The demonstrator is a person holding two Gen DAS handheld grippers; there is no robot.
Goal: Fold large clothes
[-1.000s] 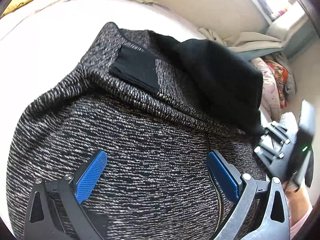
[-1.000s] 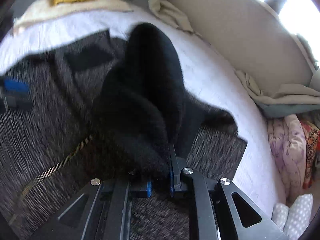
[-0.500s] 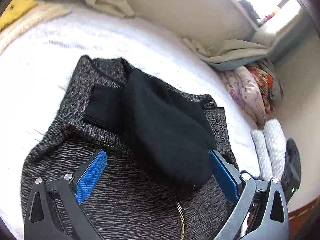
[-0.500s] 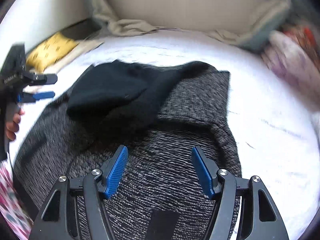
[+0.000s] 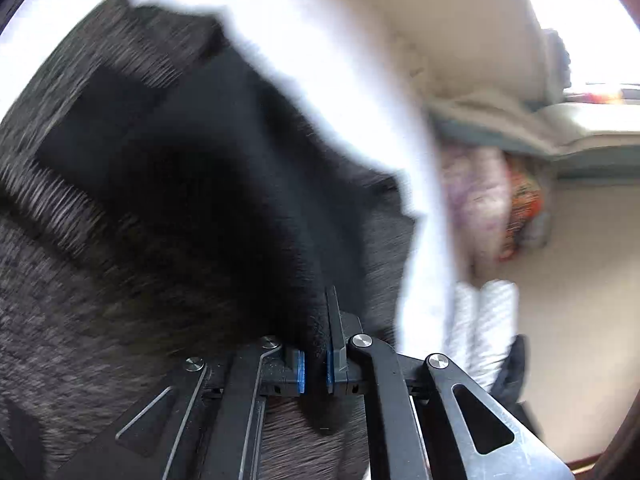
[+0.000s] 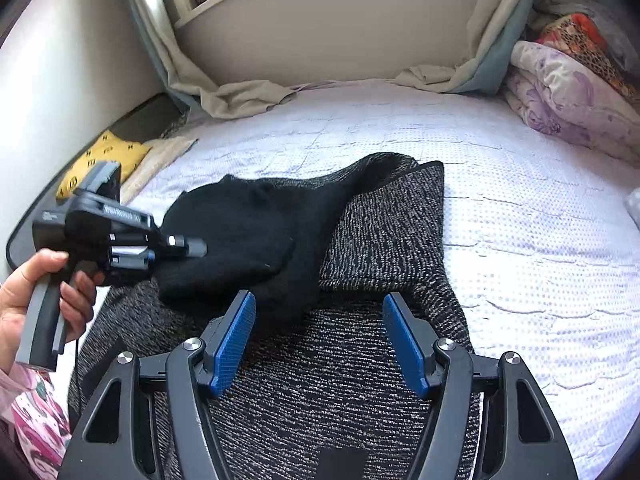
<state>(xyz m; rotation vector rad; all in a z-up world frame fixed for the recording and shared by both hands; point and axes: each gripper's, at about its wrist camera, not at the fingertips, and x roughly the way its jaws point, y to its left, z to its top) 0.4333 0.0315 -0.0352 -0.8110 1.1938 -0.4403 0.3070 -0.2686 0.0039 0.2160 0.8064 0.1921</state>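
Observation:
A grey speckled zip jacket [image 6: 384,240] lies spread on the white bed [image 6: 520,220], its black hood [image 6: 248,232] flopped over the body. In the left wrist view, which is motion-blurred, my left gripper [image 5: 315,368] is shut on the hood [image 5: 208,200], with black fabric pinched between the blue pads. The right wrist view shows that left gripper [image 6: 192,249] at the hood's left edge, held by a person's hand [image 6: 24,300]. Above the jacket's near part, my right gripper [image 6: 319,300] stands open with nothing between its fingers.
Folded floral quilts [image 6: 572,92] are piled at the bed's far right. A yellow cushion [image 6: 104,156] lies at the far left, with crumpled beige cloth [image 6: 240,96] along the wall. White rolled items [image 5: 484,320] sit beside the bed.
My left gripper went from wide open over the jacket to shut on the black hood. My right gripper let go of the hood, opened and drew back.

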